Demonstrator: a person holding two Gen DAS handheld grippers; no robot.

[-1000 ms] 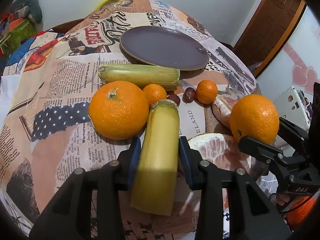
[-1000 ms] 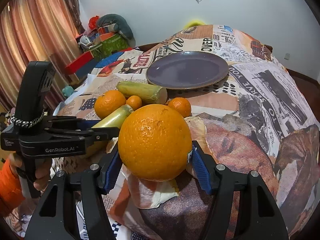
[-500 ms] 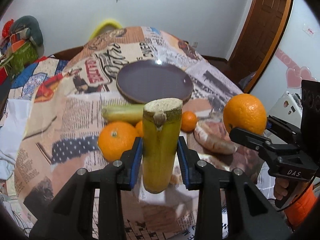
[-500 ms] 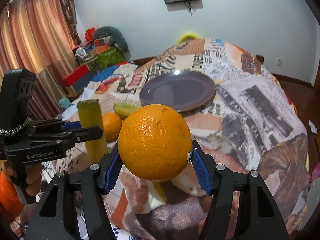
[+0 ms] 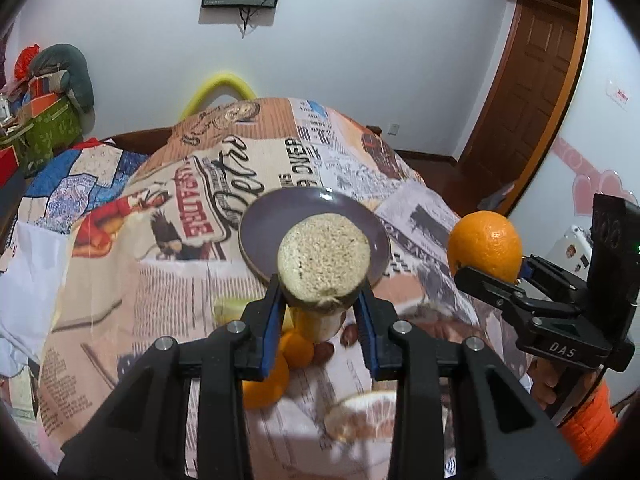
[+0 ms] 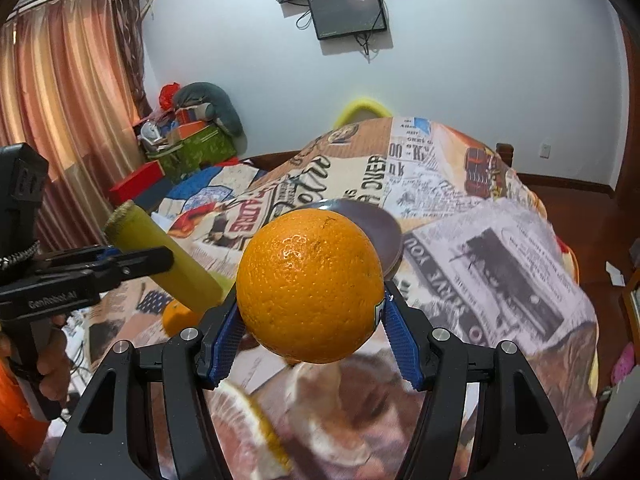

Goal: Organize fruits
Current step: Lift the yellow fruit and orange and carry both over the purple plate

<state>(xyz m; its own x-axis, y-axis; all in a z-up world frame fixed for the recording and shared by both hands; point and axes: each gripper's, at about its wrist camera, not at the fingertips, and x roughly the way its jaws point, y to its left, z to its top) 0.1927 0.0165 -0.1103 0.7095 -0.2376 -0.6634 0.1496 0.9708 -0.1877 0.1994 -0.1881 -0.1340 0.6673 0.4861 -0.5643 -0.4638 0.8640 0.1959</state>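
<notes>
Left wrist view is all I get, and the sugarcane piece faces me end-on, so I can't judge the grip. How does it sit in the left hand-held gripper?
Observer: The right wrist view shows the sugarcane piece from the side. It is tilted, cut end up, and the left hand-held gripper clamps it at about mid-length. The jaws have just been closing on it.
Operator: And the orange in the other gripper? I see only one side of it.
Observer: The right hand-held gripper grips the large orange squarely, with a blue pad pressed on each opposite flank.
</notes>
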